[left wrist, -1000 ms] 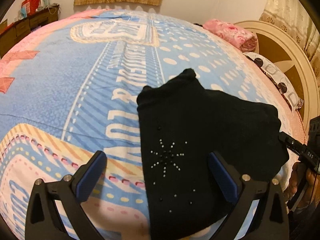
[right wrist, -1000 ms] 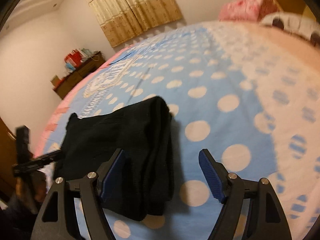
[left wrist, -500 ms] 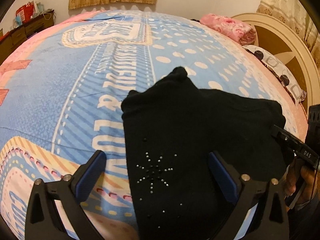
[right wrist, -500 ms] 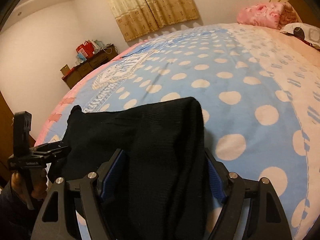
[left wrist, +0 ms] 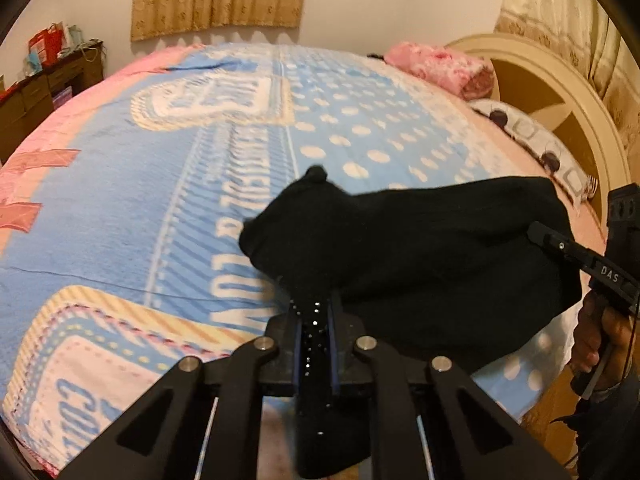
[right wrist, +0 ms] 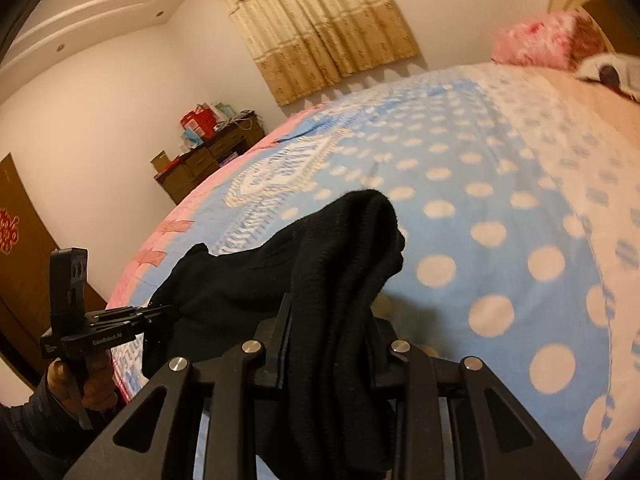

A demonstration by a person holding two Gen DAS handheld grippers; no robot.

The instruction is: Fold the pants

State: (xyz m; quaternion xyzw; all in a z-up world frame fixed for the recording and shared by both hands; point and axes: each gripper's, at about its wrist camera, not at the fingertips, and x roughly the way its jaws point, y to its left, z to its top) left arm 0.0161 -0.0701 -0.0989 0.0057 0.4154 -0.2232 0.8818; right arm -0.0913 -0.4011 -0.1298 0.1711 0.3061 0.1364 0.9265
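Observation:
The black pants (left wrist: 420,256), folded into a thick bundle with small beads on one part, lie at the near edge of the bed. My left gripper (left wrist: 314,320) is shut on their beaded near-left end. My right gripper (right wrist: 328,332) is shut on the thick folded right end of the pants (right wrist: 340,264), which bunches up between its fingers. In the left wrist view the right gripper (left wrist: 576,256) shows at the pants' right edge. In the right wrist view the left gripper (right wrist: 156,312) shows at their left end.
The bed is covered by a blue, pink and white dotted blanket (left wrist: 200,184). A pink pillow (left wrist: 440,66) and a patterned pillow (left wrist: 536,140) lie by the cream headboard (left wrist: 568,92). A dark wooden dresser (right wrist: 208,164) stands against the far wall under curtains (right wrist: 320,28).
Both grippers were open and astride the pants' ends; both have now shut on the fabric. The pants bunch and lift a little at both ends.

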